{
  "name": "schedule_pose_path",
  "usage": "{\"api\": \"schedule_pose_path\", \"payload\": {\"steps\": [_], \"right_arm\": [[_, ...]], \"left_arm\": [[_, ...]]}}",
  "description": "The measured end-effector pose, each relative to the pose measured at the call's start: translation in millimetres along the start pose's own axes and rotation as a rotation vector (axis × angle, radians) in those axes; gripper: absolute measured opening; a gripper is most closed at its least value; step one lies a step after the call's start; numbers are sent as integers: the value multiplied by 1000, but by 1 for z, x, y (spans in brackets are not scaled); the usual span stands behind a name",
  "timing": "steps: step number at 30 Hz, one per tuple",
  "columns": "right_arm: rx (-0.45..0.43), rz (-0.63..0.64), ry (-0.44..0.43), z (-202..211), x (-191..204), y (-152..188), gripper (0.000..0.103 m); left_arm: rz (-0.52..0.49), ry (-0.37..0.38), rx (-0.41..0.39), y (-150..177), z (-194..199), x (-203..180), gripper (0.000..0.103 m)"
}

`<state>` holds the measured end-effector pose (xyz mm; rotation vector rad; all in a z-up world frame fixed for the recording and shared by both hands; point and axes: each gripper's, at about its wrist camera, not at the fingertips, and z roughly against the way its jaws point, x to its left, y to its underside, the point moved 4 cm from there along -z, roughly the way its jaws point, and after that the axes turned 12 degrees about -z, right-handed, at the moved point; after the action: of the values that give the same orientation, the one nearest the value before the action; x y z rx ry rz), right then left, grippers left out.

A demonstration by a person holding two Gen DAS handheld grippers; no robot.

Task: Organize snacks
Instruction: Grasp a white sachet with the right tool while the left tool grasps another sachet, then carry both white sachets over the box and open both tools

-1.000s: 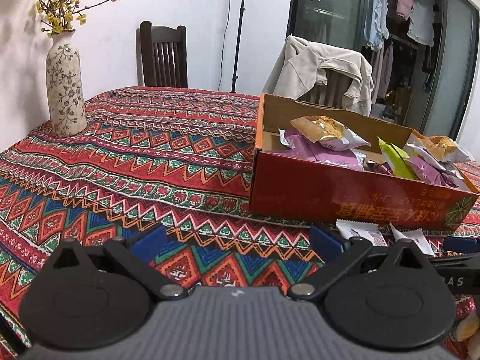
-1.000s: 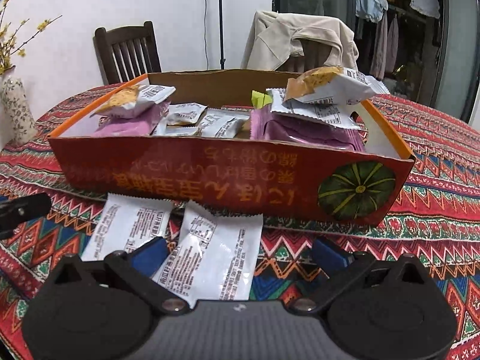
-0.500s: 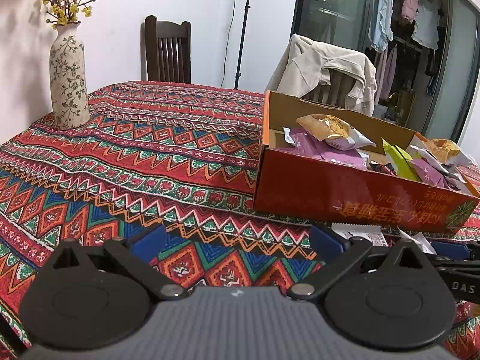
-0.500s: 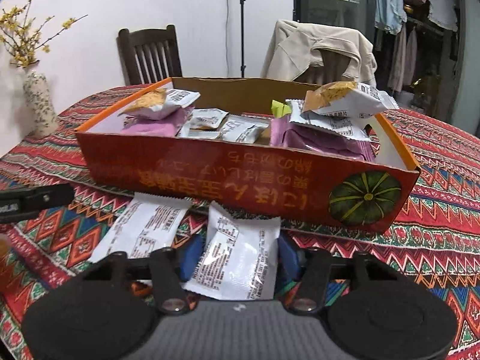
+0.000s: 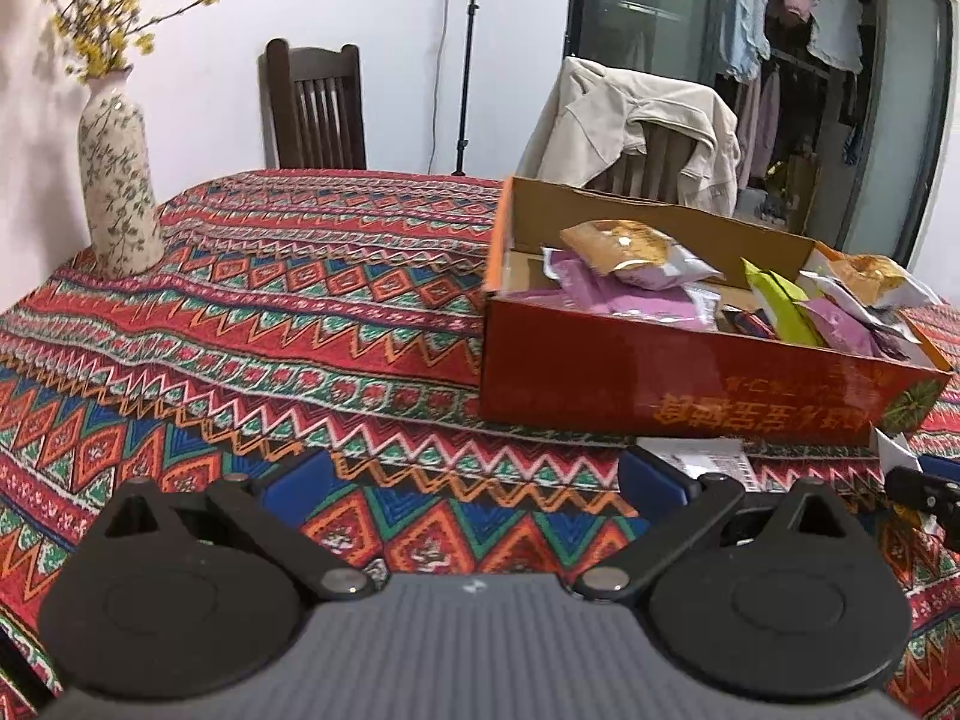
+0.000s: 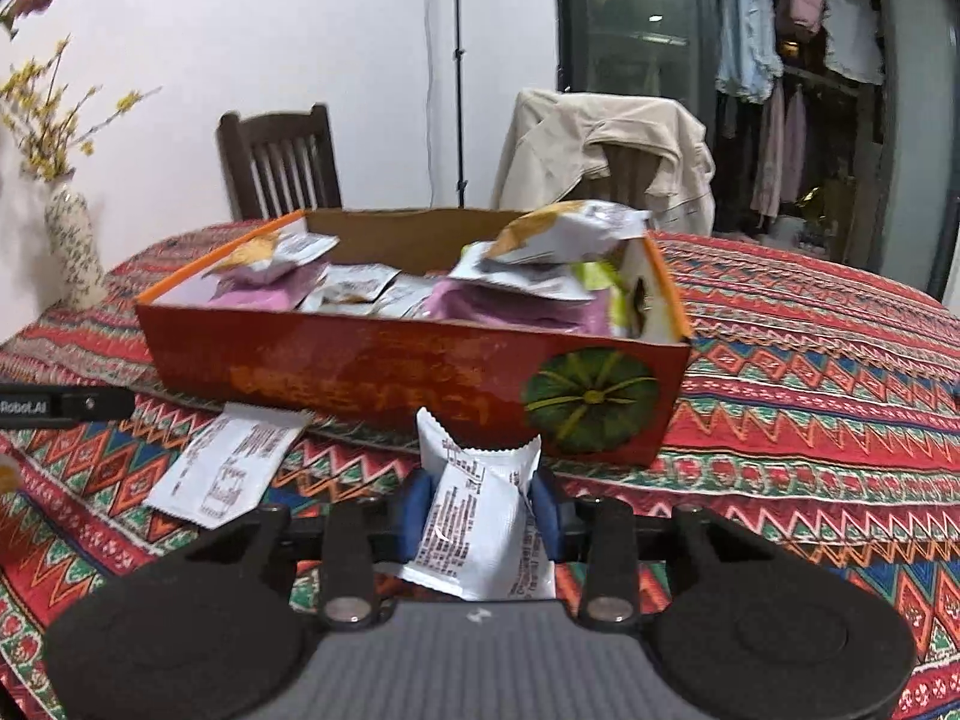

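An orange-red cardboard box holds several snack packets, purple, orange and green. My right gripper is shut on a white snack packet and holds it just in front of the box's near wall, lifted off the cloth. A second white packet lies flat on the cloth to the left. My left gripper is open and empty over the cloth, left of the box. The flat white packet shows by its right finger.
A patterned red tablecloth covers the table. A floral vase with yellow flowers stands at the far left. Two chairs stand behind the table, one draped with a beige jacket. The left gripper's finger shows at the right view's left edge.
My right gripper closed on the white packet and lifted it off the cloth toward the box. My left gripper drew back and rose a little, still open.
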<state>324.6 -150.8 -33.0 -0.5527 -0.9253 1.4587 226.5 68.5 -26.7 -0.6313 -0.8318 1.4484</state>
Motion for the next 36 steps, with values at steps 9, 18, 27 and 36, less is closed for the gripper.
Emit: {"api": "schedule_pose_path", "payload": {"steps": [9,18,27,36], "right_arm": [[-53,-56,-2,11,-13,1,36],[-49,-78,19,10,-18,2,36],[-47,-72,16,9,-15,3,36],[-40,-72,25,7,-16,4,37]], "left_arm": [[-72,36,34,-13,-5,-51,103],[-106,22,128,-10,-27,-87,103],[-98,15,141,-4,-37,-90,103],[-104,33,122,-2,-36,-94,103]]}}
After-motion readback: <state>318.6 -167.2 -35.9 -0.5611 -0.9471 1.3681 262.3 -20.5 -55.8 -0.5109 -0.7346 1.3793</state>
